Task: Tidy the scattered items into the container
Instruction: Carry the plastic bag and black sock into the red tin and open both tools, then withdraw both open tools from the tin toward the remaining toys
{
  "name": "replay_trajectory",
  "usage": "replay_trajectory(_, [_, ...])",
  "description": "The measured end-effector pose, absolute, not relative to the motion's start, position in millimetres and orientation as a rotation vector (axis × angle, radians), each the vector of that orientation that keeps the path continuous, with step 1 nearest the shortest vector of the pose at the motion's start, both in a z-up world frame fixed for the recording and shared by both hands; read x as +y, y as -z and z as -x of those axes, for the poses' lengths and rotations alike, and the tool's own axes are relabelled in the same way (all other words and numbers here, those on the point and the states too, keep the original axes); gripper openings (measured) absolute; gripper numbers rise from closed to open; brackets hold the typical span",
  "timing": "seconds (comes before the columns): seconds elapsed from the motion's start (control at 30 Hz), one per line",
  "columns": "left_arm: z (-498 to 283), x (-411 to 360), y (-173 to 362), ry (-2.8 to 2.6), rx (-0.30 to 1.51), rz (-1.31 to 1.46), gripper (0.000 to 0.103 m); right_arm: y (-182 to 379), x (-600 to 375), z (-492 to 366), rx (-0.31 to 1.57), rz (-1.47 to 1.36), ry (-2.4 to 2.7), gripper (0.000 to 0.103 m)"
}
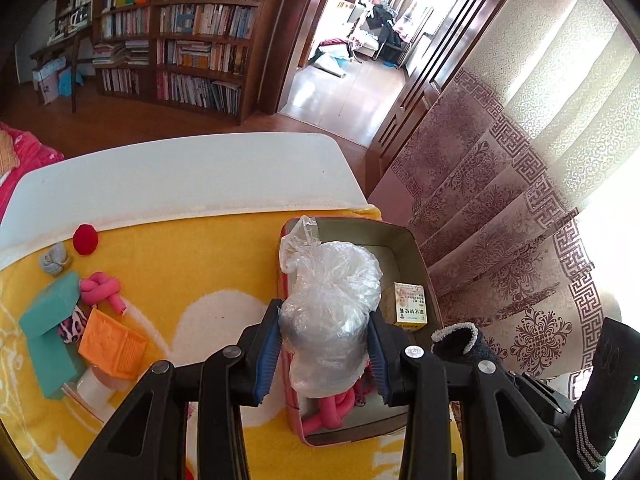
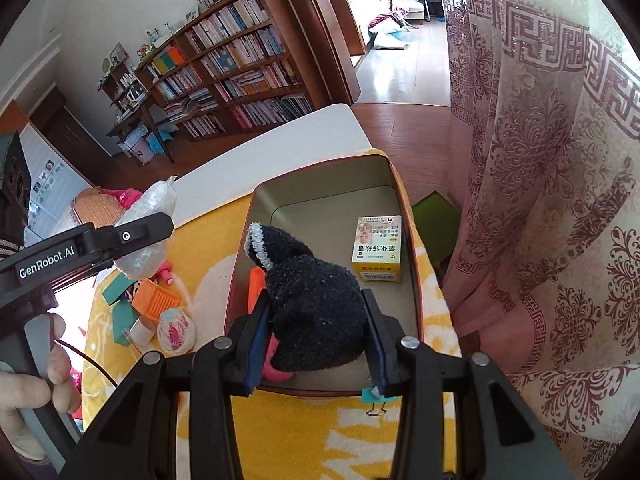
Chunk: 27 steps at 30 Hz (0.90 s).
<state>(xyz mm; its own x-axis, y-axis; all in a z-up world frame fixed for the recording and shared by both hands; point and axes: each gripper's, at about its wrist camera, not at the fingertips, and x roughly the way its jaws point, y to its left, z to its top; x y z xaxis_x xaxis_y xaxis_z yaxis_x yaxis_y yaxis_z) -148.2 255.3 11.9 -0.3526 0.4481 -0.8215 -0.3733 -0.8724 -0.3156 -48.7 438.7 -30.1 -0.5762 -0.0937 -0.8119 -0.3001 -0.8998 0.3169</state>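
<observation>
Partly done. Container (image 2: 400,200) already holds yellow box (image 2: 378,250) and pink knot (image 1: 332,408). Left gripper (image 1: 324,344) is clamped on plastic-wrapped bundle (image 1: 328,300), right gripper (image 2: 316,336) on black sock (image 2: 312,304), both held over container. Approx. seven items are left on yellow cloth (image 1: 200,264), incl. red ball (image 1: 85,239) and orange basket (image 1: 112,344).

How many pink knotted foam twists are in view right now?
2: one pink twist on the yellow blanket beside the teal block; another inside the container, partly hidden; more may be hidden.

Black sock (image 2: 316,312), bagged item (image 1: 328,316) above tin (image 2: 404,280)
</observation>
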Motion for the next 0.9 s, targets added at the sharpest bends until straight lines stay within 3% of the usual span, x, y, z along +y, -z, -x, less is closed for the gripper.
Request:
replay_trajectory(0.07, [155, 267, -12, -2.231, -0.094, 1.386, 0.041, 31, 440, 50, 0.636, 1.384, -2.607, 0.045])
replay_trajectory(0.2, [167, 282, -8, -2.224, -0.109, 1.403, 0.076, 36, 443, 55, 0.645, 1.402, -2.598, 0.048])
replay_trajectory(0.9, [150, 205, 8, -2.265, -0.196, 1.512, 0.076, 41, 416, 57, 0.651, 1.449, -2.604, 0.050])
